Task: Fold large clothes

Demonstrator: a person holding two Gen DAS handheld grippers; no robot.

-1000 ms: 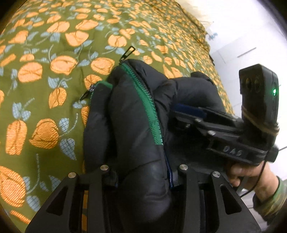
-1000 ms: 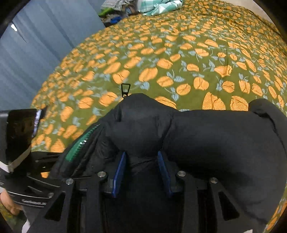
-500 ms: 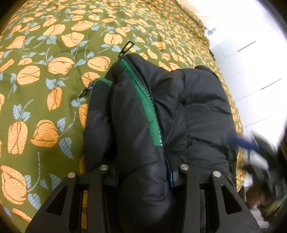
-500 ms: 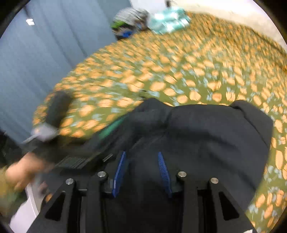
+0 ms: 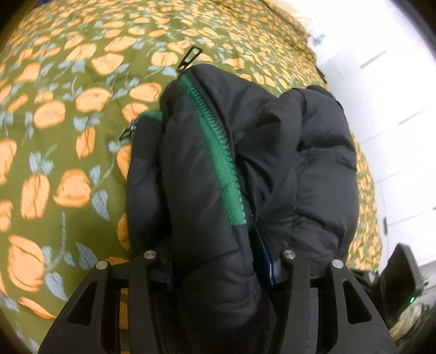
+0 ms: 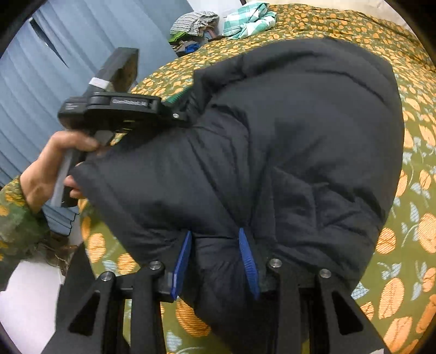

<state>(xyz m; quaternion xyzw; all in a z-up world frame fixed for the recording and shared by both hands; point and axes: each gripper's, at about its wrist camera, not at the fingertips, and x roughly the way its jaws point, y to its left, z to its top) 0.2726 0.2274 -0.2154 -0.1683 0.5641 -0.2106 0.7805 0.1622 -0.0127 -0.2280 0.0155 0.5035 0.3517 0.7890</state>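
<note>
Nearest in the right wrist view, the right hand-held gripper (image 6: 215, 261) is clamped on a thick pinch of the black puffer jacket (image 6: 286, 141), its blue pads (image 6: 247, 262) pressed into the padding from both sides, while in the left wrist view the left hand-held gripper (image 5: 218, 269) has a fat roll of the same jacket between its fingers and its jaws are opening. The risk I see starts there: if the left side lets go before the bundle is settled, the springy padding may puff back and the fold could unroll. The slick shell may also slide out of the right pinch if it is pulled sideways. The green zipper (image 5: 218, 160) runs up the roll, and its loose metal zipper pull (image 5: 190, 58) at the far end could snag the floral bedspread (image 5: 68, 141). Both hand-held grippers point steeply down at the bed; the person's left hand (image 6: 51, 163) wraps the handle at the near left edge of the bed, sleeve just behind. The jacket lies bunched near that near edge of the bed, with checked clothes (image 6: 246, 19) heaped at the far corner
</note>
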